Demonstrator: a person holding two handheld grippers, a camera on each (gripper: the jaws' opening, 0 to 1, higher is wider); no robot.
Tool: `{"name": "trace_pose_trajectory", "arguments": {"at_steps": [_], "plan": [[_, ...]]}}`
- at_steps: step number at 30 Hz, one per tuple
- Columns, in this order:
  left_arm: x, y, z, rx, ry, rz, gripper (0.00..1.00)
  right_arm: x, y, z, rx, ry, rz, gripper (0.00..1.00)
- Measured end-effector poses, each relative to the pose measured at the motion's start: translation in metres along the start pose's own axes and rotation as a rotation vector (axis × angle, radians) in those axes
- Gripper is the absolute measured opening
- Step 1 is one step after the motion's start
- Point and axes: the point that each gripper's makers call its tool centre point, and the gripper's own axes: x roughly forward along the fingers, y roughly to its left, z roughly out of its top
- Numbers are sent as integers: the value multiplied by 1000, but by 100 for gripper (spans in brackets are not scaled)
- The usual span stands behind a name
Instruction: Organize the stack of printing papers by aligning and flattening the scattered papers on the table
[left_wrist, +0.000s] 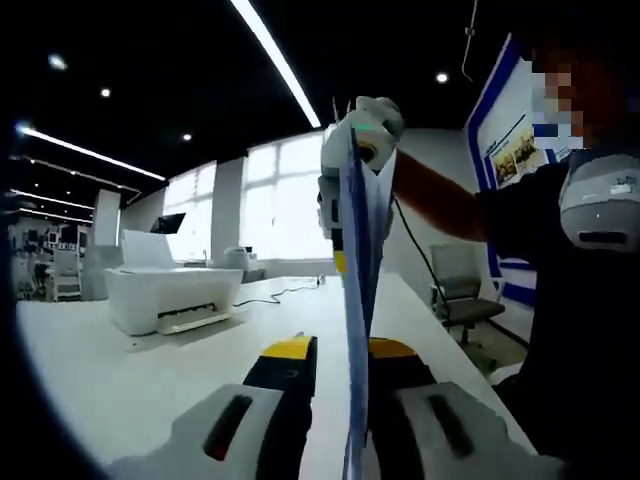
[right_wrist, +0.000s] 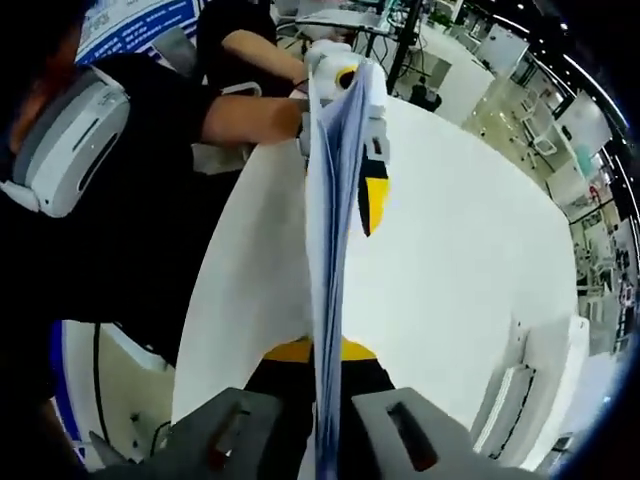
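Observation:
A stack of printing paper (left_wrist: 356, 290) stands on edge above the white table (left_wrist: 120, 385), seen edge-on as a thin blue-white sheet. My left gripper (left_wrist: 342, 348) is shut on its near end. The right gripper (left_wrist: 362, 130) clamps the far end, higher up. In the right gripper view the same paper stack (right_wrist: 325, 250) runs from my right gripper (right_wrist: 325, 350), shut on it, up to the left gripper (right_wrist: 345, 85) at the far end. The sheets fan slightly near the top. The table (right_wrist: 450, 250) lies below.
A white printer (left_wrist: 175, 295) sits on the table's left side, with a cable (left_wrist: 285, 292) trailing behind it; the printer (right_wrist: 530, 390) is at lower right in the right gripper view. The person in black (right_wrist: 110, 220) stands at the table's edge. A grey office chair (left_wrist: 462, 290) is beyond.

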Motion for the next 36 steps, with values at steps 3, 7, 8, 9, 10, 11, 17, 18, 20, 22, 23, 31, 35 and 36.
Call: {"name": "trace_pose_trajectory", "arguments": {"at_steps": [3,7,8,9,10,11,17,18,20,22,23,31,35,36], "plan": [[-4,5,6,-4,-36,22,28,-14,-3,-3,28,-71,-36,0],[-5,1,24,-51,-125,-3,34,-30,-5,-3,50,-151,-70,0],[-4,-1,26,-49,-132,-10,36,-34,-7,-3,55,-173,-84,0],[-3,-3,28,-43,-138,-10,38,-38,-7,-3,64,-189,-92,0],[-2,-4,30,-40,-143,-8,39,-42,-8,-3,62,-208,-103,0],[-1,-5,32,-35,-146,-8,40,-46,-8,-2,64,-228,-113,0],[8,-6,41,-30,-166,-1,52,-64,-4,5,83,-403,-135,0],[9,-5,42,-31,-164,3,55,-67,-3,5,87,-432,-134,0],[11,-1,42,-37,-164,11,58,-72,-3,7,90,-487,-142,0],[11,1,45,-55,-185,11,60,-80,-3,11,104,-556,-144,0],[11,1,46,-63,-192,6,60,-82,-4,11,106,-578,-155,0],[20,7,45,-94,-189,14,60,-109,-8,20,107,-814,-207,0],[23,12,58,-89,-218,33,61,-115,-5,23,110,-932,-208,0],[23,12,63,-87,-226,34,60,-115,-5,24,110,-949,-208,0]]}}
